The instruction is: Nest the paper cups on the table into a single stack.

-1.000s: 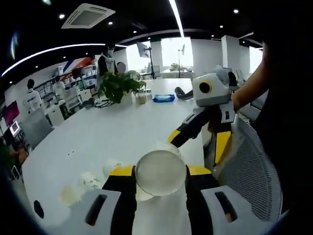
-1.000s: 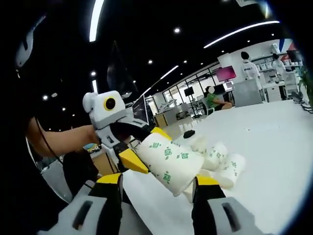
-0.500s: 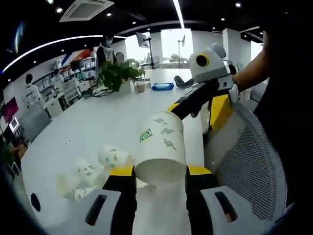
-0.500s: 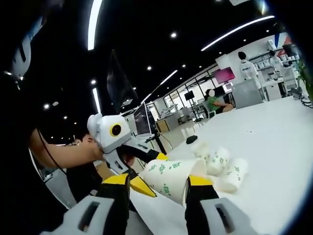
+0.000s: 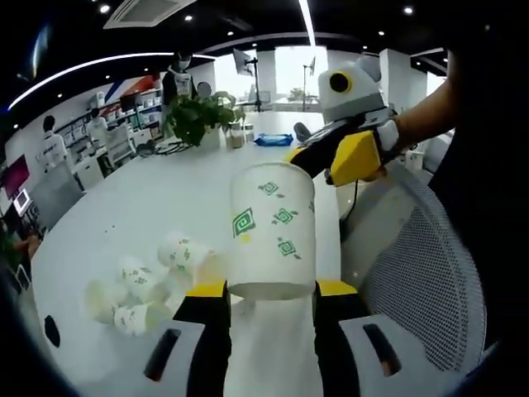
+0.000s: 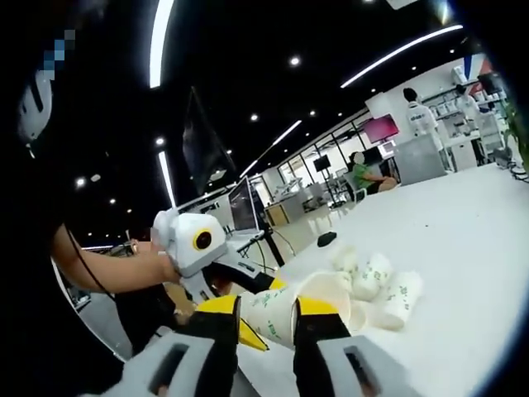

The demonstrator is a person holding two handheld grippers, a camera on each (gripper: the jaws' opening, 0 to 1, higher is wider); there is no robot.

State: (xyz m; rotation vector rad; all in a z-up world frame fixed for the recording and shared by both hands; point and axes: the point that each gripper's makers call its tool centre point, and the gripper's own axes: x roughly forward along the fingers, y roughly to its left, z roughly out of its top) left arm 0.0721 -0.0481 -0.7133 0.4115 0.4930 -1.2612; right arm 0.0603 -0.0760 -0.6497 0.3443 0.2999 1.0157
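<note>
Stretching away behind everything, a wide white table [image 5: 207,190] is seen in the left gripper view, with a potted plant [image 5: 192,117] near its far end. On its near part a cluster of loose paper cups [image 5: 145,285] is left lying on their sides, unstacked; the same cluster [image 6: 376,285] is seen in the right gripper view. A held paper cup [image 5: 273,231], white with green marks, is clamped near its rim between the jaws of the left gripper [image 5: 270,291] and is raised above the table edge, its closed base turned away from the camera. The right gripper [image 5: 343,153] is seen hovering just beyond that base, apart from it. In the right gripper view, the right gripper [image 6: 267,308] has its jaws drawn close together, with the cup's open rim [image 6: 318,302] just beyond them; whether anything is pinched cannot be told. The task is judged to be at an early stage: several cups remain to be nested.
</note>
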